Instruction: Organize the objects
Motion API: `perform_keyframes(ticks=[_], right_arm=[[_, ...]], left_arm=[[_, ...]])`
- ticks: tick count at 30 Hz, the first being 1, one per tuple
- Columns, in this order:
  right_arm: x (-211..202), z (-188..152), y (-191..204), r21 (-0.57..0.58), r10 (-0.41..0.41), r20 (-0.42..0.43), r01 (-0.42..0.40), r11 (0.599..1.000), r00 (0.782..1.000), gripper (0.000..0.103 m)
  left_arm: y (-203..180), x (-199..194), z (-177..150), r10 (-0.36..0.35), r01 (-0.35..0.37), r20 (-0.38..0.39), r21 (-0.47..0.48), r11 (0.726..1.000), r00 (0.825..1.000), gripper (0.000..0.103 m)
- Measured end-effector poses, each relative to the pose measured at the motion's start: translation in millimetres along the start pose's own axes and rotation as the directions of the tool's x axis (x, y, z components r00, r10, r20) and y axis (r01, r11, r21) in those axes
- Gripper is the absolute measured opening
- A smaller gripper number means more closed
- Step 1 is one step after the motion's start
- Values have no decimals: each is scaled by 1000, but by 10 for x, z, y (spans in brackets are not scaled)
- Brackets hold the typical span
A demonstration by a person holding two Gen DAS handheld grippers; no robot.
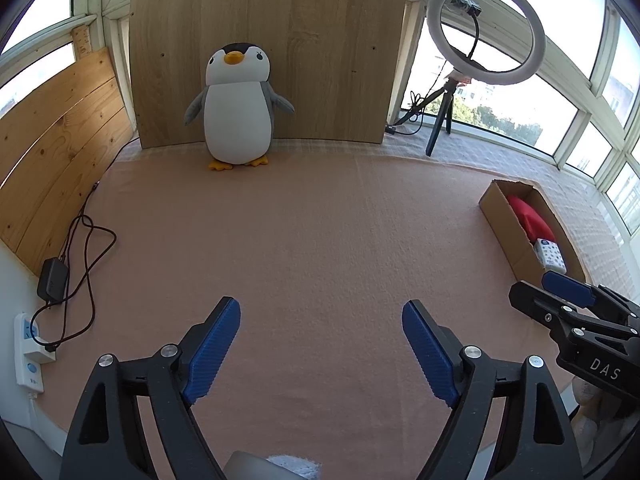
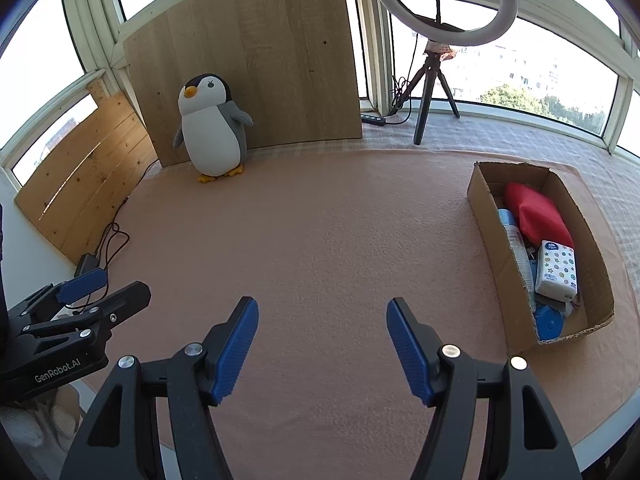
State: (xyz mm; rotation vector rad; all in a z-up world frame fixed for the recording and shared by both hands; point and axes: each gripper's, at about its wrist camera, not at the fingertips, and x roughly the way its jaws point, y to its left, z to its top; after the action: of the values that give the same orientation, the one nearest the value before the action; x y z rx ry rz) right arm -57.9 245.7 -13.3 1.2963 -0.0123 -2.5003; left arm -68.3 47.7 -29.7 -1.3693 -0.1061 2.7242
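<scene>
A cardboard box (image 2: 486, 216) lies at the right of the pink cloth; it also shows in the left wrist view (image 1: 500, 216). It holds a red pouch (image 2: 536, 212), a tissue pack (image 2: 557, 268), a spray bottle (image 2: 514, 236) and a blue round item (image 2: 549, 322). My left gripper (image 1: 321, 324) is open and empty over the cloth near the front. My right gripper (image 2: 322, 322) is open and empty, left of the box. Each gripper shows at the edge of the other's view.
A plush penguin (image 1: 238, 108) stands at the back against a wooden board (image 1: 272, 32). A ring light on a tripod (image 2: 436, 60) stands at the back right. Cables, a power adapter (image 1: 52, 280) and a power strip (image 1: 28, 352) lie along the left edge.
</scene>
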Motion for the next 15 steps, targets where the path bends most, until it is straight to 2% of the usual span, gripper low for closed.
perform_keyframes(ticks=[15], right_arm=[[10,-22,-46,6,-11,-8,11,1000,1000,63]], left_arm=[[-70,62,2,-20,21,-19,14,1000,1000,87]])
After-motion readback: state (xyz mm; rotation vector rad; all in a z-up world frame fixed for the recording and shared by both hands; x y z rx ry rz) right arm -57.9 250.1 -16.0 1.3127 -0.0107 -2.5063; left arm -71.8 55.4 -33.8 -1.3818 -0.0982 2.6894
